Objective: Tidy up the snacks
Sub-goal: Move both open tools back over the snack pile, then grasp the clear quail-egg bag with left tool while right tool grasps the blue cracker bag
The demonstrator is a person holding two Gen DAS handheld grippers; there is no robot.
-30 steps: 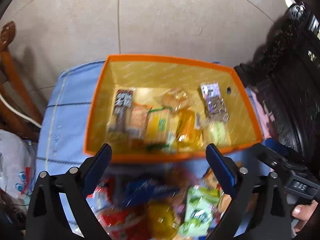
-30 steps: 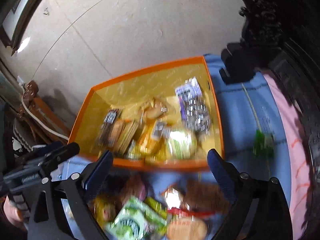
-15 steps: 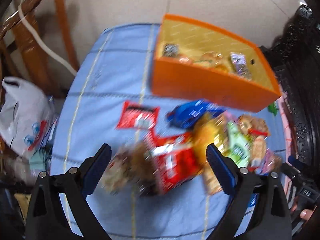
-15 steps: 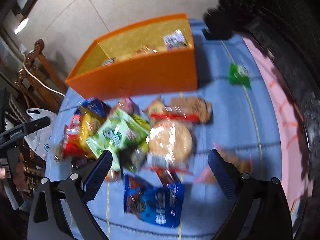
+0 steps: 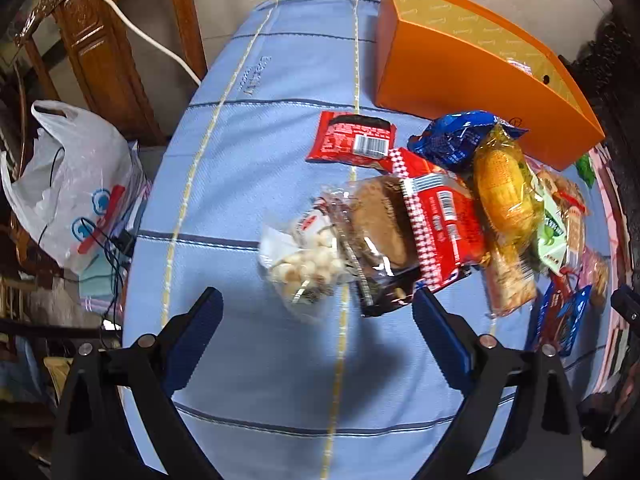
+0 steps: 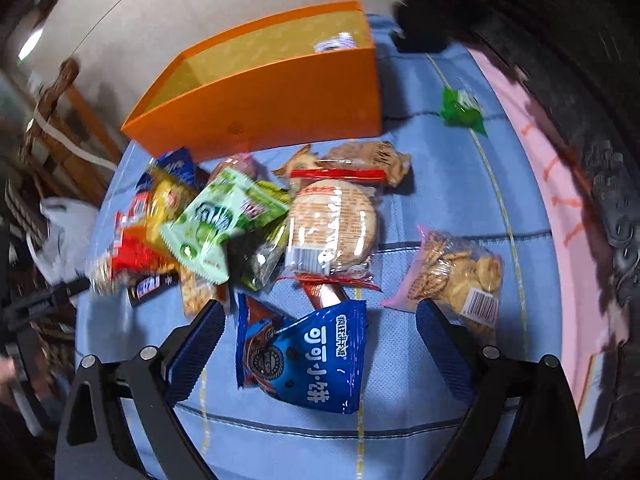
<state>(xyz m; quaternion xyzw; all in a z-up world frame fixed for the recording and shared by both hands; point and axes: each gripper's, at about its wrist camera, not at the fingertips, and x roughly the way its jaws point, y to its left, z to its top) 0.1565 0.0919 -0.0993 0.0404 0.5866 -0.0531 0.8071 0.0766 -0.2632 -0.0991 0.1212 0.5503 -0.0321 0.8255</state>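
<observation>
An orange box (image 5: 472,76) (image 6: 272,104) stands at the far end of a blue cloth-covered table (image 5: 260,360) (image 6: 448,184). A heap of snack packs lies in front of it. My left gripper (image 5: 316,312) hangs open above a clear bag of small puffs (image 5: 304,256) and a brown cake pack (image 5: 380,224), holding nothing. A red wafer pack (image 5: 354,138) lies flat near the box. My right gripper (image 6: 320,328) is open over a blue cookie bag (image 6: 308,364). A round cracker pack (image 6: 332,228), a green bag (image 6: 216,220) and a biscuit bag (image 6: 460,276) lie close by.
A small green packet (image 6: 460,108) lies alone near the box's right corner. A white plastic bag (image 5: 68,176) and wooden furniture (image 5: 104,52) stand off the table's left side. Dark carved furniture (image 6: 580,80) borders the right. Pink cloth (image 6: 552,184) runs along the table's right edge.
Both grippers pulled back from above the orange box and dropped toward the snack heap. The views now look at the box's outer wall and the loose packs. Both stay open.
</observation>
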